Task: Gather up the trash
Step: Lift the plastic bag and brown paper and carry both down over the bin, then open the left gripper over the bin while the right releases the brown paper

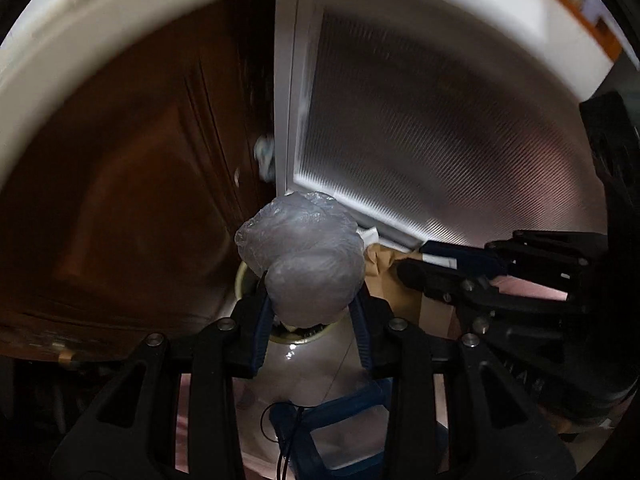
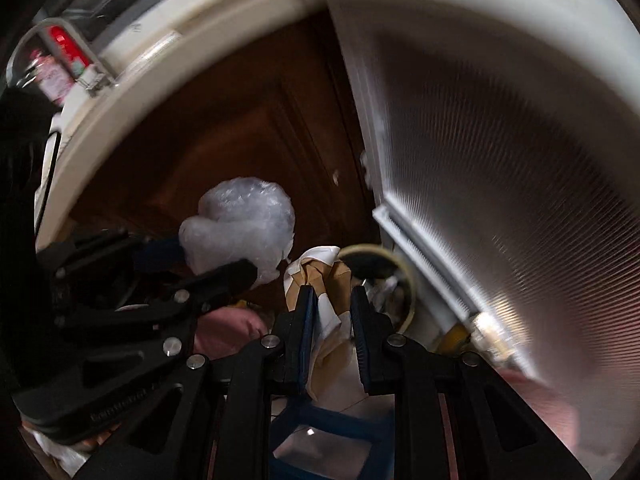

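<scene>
- Nearest in the left wrist view, down between the arms of the left gripper (image 1: 312, 312), a blue frame-like object (image 1: 340, 420) sits on the pale tiled floor (image 1: 320, 364), with a thin black cord looped beside it.
- The left gripper's jaws are pressed in against a crumpled ball of clear plastic wrap (image 1: 308, 256), and the wad bulges out beyond the fingertips.
- Right wrist view now: the right gripper (image 2: 332, 300) has its jaws fairly close together, pinching crumpled brown and white paper (image 2: 324, 280) between the blue pads (image 2: 308, 320).
- From this side the plastic wrap (image 2: 244, 220) hangs to the left of the paper, near it but apart, with the left gripper (image 2: 224, 264) coming in from the left.
- Just beyond both loads sits a round trash bin (image 2: 404, 280) with a pale yellowish rim, and there's rubbish showing inside it.
- In the left wrist view that bin's rim (image 1: 242, 276) peeks out directly under and behind the plastic wad.
- The right gripper (image 1: 424, 264) reaches in from the right here, with brown paper (image 1: 384, 264) at its tip, just beside the plastic.
- Farther back, a dark brown wooden cabinet door (image 1: 132, 200) fills the left.
- On the right stands a white-framed panel of ribbed frosted glass (image 1: 440, 140).
- Above everything curves a white counter edge (image 1: 120, 40), blurred.
</scene>
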`<action>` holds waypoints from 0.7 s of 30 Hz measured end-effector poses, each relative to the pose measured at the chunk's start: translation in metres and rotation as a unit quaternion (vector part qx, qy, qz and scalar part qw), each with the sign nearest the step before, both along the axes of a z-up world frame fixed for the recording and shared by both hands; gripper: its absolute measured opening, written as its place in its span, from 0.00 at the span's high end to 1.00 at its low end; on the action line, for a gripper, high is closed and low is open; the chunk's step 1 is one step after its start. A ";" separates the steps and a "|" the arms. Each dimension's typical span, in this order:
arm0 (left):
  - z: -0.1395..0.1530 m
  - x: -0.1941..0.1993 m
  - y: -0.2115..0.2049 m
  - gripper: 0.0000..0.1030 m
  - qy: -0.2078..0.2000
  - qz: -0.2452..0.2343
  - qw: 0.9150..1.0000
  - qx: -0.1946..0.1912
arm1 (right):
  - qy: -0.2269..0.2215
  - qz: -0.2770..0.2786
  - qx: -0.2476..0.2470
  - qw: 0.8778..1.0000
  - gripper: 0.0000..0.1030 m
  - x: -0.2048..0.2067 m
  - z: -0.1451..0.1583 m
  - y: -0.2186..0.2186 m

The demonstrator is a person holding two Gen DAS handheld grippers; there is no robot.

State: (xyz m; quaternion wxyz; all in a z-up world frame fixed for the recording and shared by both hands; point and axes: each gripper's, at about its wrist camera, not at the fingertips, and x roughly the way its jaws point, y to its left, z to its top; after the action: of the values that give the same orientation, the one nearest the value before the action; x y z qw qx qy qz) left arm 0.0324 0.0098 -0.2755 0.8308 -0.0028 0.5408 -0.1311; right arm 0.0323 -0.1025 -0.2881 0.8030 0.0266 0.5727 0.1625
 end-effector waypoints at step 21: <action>-0.146 0.067 0.022 0.54 0.098 0.043 0.994 0.005 | 0.097 -0.028 -0.037 0.994 0.72 0.087 -0.186 0.008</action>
State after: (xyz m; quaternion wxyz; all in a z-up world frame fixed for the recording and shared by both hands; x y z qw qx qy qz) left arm 0.0996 0.0316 -0.4213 0.7788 -0.0343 0.6196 -0.0915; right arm 0.1191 -0.0945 -0.4744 0.7482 0.0287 0.6527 0.1155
